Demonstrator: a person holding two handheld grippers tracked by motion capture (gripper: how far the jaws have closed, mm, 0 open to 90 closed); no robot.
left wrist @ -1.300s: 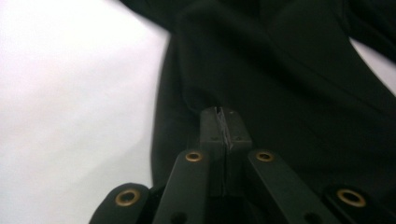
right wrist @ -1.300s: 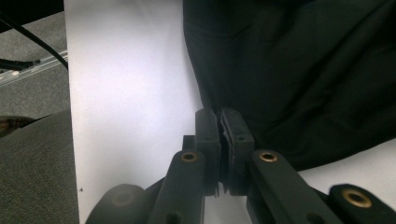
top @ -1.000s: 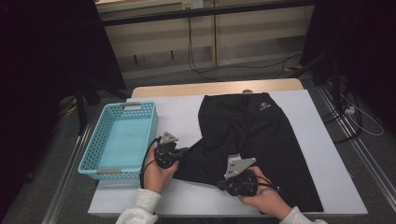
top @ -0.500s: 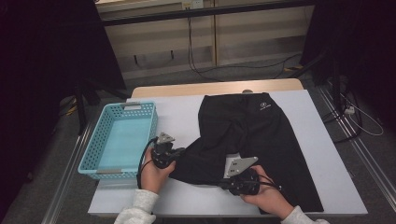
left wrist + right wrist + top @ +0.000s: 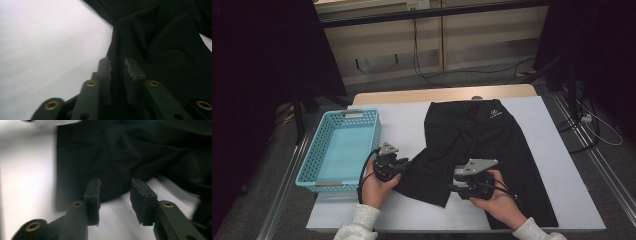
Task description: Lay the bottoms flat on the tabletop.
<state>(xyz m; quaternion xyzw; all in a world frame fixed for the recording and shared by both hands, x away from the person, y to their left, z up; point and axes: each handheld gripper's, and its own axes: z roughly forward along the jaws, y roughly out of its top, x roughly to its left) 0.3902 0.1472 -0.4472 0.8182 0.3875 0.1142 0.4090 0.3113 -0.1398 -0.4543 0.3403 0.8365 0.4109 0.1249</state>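
The white table [image 5: 397, 125] carries a pair of black shorts [image 5: 492, 145] spread over its centre and right half, waistband toward twelve o'clock, one leg folded across toward seven o'clock. A light blue basket [image 5: 343, 150] sits at nine o'clock, just beside the shorts' folded leg. The left gripper [image 5: 398, 164] rests at the leg's edge at seven o'clock; its jaws have just been opening, slightly apart, fabric between them but not pressed. The right gripper [image 5: 462, 187] lies at five o'clock over the hem; its jaws have just been opening too, gapped, holding nothing.
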